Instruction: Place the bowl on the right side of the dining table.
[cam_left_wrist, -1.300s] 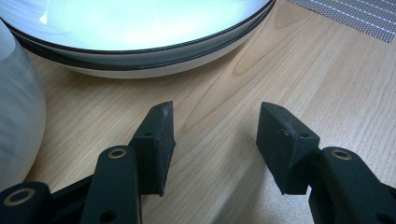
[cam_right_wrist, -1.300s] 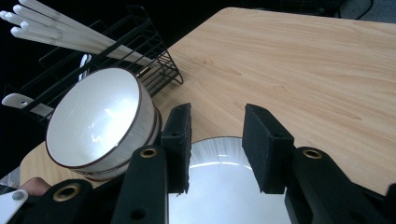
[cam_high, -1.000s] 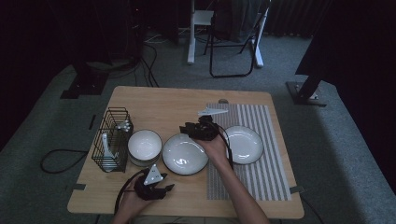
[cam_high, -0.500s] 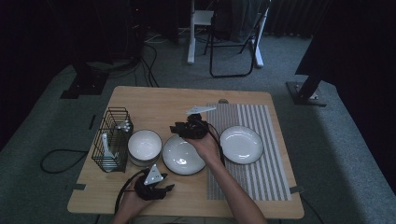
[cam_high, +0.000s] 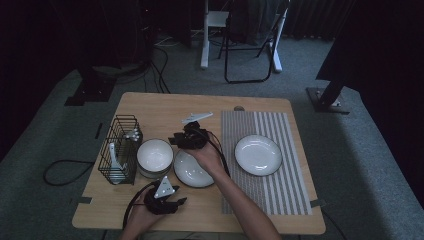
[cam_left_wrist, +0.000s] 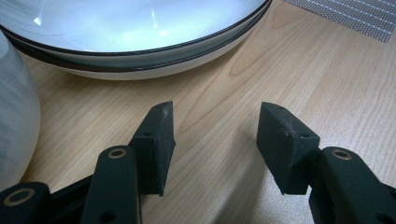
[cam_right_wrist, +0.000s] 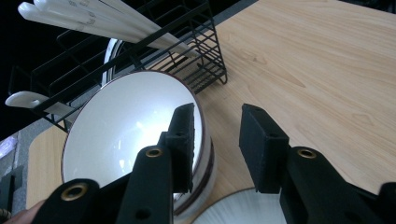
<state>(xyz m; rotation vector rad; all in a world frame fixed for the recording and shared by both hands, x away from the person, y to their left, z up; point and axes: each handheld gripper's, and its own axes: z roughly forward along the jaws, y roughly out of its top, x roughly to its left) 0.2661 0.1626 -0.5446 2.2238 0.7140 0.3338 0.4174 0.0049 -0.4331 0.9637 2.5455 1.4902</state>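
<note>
Risk: the right tool (cam_high: 176, 141), its black jaws spread with nothing between them and just now narrowing, aims at the rim of the stacked bowls (cam_high: 155, 157) beside the wire rack (cam_high: 120, 149) near the desk's (cam_high: 155, 107) left edge; a shallow bite could tip the top bowl against the plate (cam_high: 194, 170). The right tool's view shows one jaw over the rim (cam_right_wrist: 198, 114), which the high view cannot resolve, while the left tool (cam_left_wrist: 215, 140), spread and empty, rests near the front edge.

A dim room with grey carpet floor (cam_high: 350, 165); a light wooden table (cam_high: 155, 107); a black-framed folding chair (cam_high: 250, 40) behind; black cables (cam_high: 157, 70) trailing.
</note>
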